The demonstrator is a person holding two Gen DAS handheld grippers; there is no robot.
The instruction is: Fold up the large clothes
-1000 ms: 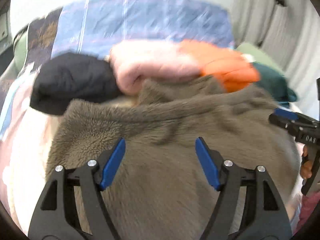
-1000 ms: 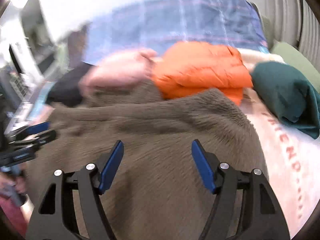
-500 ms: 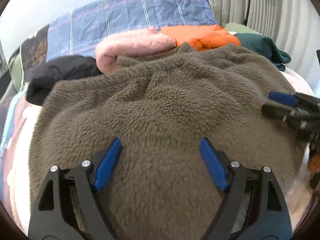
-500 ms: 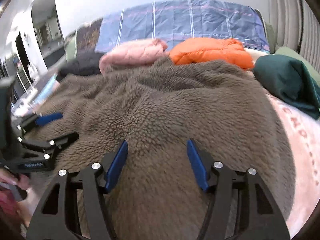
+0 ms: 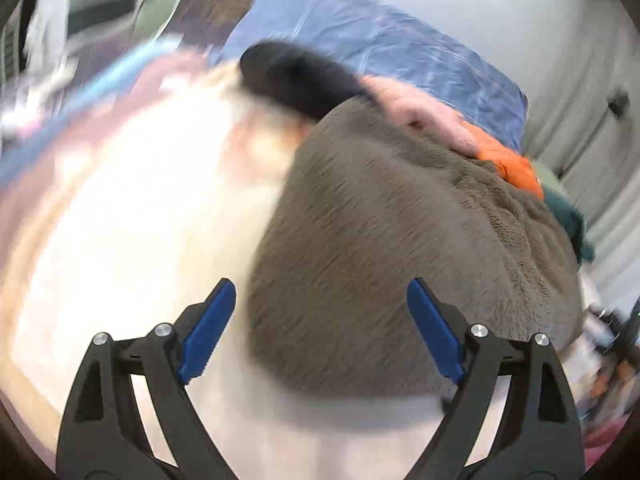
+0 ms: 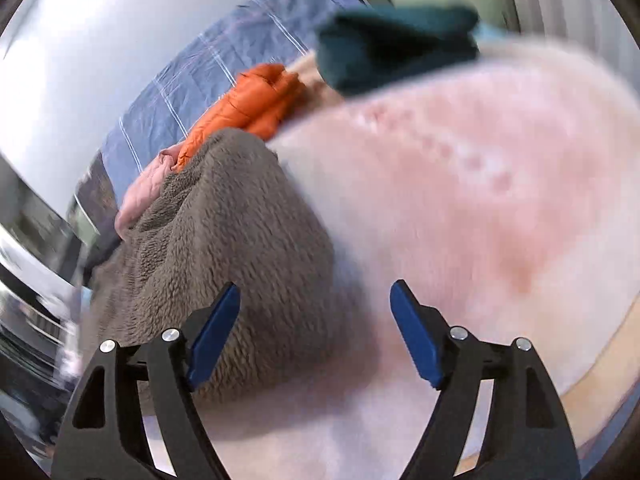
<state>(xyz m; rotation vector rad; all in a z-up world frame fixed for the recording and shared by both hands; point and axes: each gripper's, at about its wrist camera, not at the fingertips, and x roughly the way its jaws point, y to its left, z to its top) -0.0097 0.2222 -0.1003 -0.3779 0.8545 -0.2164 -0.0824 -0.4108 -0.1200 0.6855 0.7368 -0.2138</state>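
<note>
**Both grippers spread at fleece edges, nothing pinched**

Left gripper (image 5: 316, 328): fingers are spread wide and have just been opening further; nothing is gripped. The blurred left edge of the brown fleece (image 5: 400, 248) is seen between the blue pads, from 12 to 3 o'clock, with pale blanket (image 5: 132, 216) at 9 to 11.

Right gripper (image 6: 316, 332): fingers are spread, also just opened wider; nothing is pinched. The fleece's right edge (image 6: 224, 248) is seen at 9 to 11 o'clock, behind the left pad; pink blanket (image 6: 480, 184) is seen at 12 to 3.

Farther back, black (image 5: 296, 76), pink (image 5: 420, 108), orange (image 6: 248, 104) and teal (image 6: 384, 48) garments are lined up beyond the fleece. A blue quilt (image 5: 400, 44) is seen behind them. Both views are blurred.
</note>
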